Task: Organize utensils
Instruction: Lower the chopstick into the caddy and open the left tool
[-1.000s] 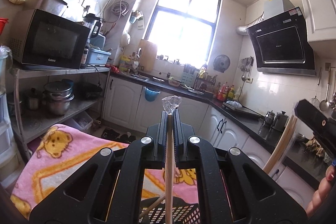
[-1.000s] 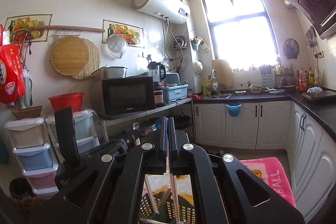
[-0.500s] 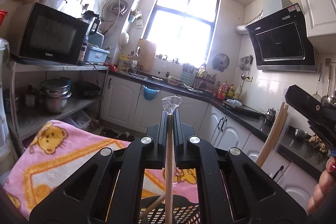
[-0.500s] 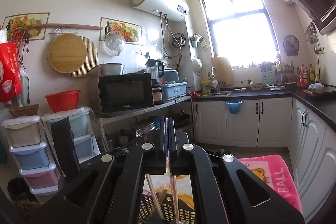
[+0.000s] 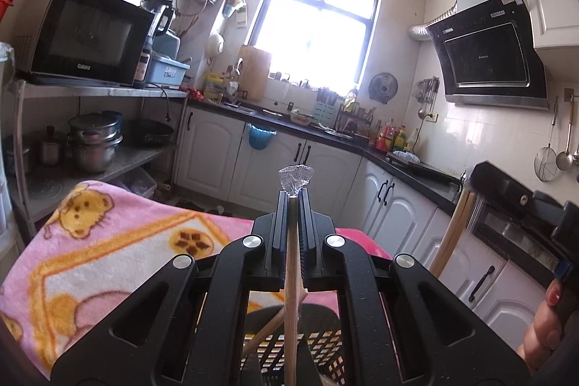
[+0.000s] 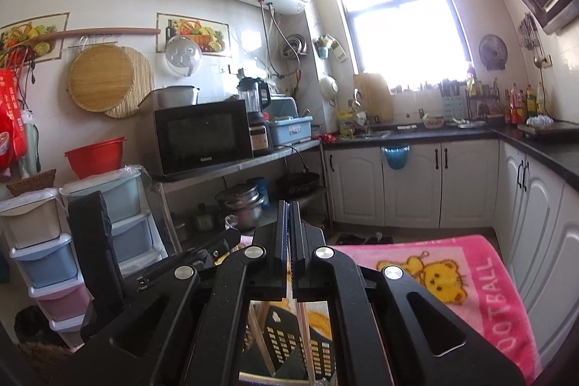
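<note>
Chopsticks are being carried by both units toward the black slotted basket (image 5: 289,353), which is sitting at 6 o'clock in both wrist views on the pink blanket-covered desk (image 5: 108,252).

Step in hand, as judged: lowering each stick into the basket. To do this well, each stick's lower end should be clear of the basket rim (image 6: 286,321) and inside the wall before the jaws are released; releasing early would likely be letting a stick tip out onto the blanket. The two units should be kept apart so the sticks are not crossing on entry.

Left hand-held gripper (image 5: 294,201): jaws are pinched nearly together on a plastic-wrapped chopstick (image 5: 291,270), which is running from 12 to 6 o'clock with its crumpled wrapper end (image 5: 295,178) standing proud of the tips. A second loose stick (image 5: 264,331) is already leaning in the basket.

Right hand-held gripper (image 6: 288,208): jaws are fully closed; wooden chopsticks (image 5: 454,234) are showing below it in the left view at 3 o'clock, apparently gripped, though the contact itself is hard to confirm. A person's hand (image 5: 546,324) is gripping its handle.

Pose: both units are pointing roughly level, tilted slightly down, toward the window wall.
</note>
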Available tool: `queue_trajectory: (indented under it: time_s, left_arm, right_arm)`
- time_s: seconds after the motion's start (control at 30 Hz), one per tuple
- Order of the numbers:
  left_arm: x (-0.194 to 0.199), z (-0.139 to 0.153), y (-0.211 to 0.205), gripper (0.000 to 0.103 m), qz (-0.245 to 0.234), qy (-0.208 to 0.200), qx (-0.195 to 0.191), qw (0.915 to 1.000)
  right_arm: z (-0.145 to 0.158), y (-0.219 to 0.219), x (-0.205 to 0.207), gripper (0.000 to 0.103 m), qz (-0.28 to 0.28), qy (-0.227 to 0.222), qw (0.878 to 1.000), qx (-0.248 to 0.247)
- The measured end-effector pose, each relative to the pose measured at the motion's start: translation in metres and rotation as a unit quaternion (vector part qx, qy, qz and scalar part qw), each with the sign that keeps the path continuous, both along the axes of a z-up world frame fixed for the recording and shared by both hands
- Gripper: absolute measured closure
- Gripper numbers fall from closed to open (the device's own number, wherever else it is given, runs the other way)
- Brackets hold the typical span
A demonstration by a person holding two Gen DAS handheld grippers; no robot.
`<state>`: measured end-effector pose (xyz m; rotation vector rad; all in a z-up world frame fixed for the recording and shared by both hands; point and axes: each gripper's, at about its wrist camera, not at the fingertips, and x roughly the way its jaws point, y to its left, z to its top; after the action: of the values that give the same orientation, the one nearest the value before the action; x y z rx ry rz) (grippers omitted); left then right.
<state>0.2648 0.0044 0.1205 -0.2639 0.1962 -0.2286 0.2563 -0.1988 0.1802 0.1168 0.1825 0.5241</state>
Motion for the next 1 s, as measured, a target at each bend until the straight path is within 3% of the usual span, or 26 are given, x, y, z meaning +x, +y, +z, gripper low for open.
queue_trajectory:
  time_s: [0.47,0.67,1.0]
  left_arm:
    - [-0.003,-0.024,-0.005,0.100,-0.017,0.031,0.012,0.9993]
    - [-0.007,-0.027,-0.007,0.100,-0.028,0.054,0.021,0.9979]
    - [-0.009,-0.031,0.002,0.099,-0.031,0.093,0.012,0.9951]
  right_arm:
    - [-0.035,-0.006,-0.004,0.101,-0.013,0.054,0.998,0.002]
    - [-0.035,-0.013,-0.013,0.101,-0.018,0.054,0.998,0.000]
    - [-0.043,-0.020,-0.012,0.101,-0.027,0.100,0.995,-0.006]
